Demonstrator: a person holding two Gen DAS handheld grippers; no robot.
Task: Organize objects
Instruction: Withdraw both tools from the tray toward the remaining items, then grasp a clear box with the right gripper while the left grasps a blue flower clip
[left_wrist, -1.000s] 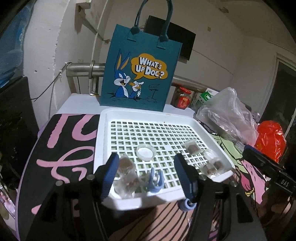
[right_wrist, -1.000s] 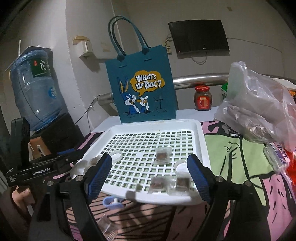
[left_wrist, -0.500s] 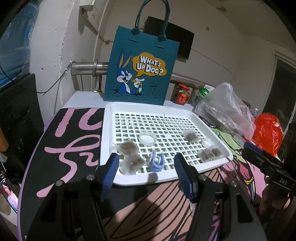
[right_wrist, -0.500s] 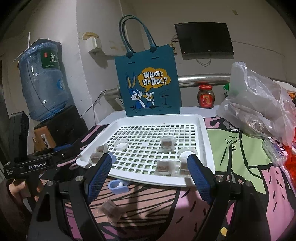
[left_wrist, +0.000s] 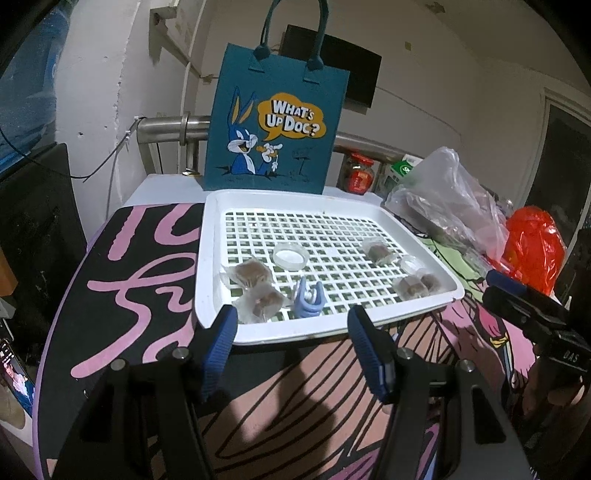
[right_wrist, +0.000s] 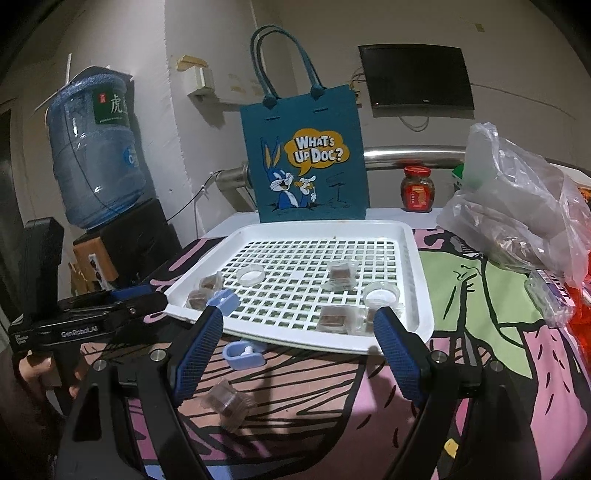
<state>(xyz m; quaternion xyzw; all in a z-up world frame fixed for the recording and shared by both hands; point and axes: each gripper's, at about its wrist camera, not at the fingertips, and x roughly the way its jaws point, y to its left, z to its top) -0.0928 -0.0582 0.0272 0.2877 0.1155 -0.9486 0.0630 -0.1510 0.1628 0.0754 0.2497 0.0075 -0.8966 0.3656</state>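
Left tool gapes wide, empty, low over the bench. Just ahead of it: the tray, with wrapped cubes at its left finger, a blue clip dead centre. Right tool spread wide too, nothing held; a second clip and a loose cube lie on the bench near its left finger, outside the tray.

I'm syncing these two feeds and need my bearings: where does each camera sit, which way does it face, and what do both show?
Left wrist: rides the left gripper, facing the white tray from its near edge; its open blue fingers frame the view, right gripper at right.
Right wrist: rides the right gripper, facing the tray's near-right side; left gripper at left.
Shared: tray, blue clip, teal tote bag.
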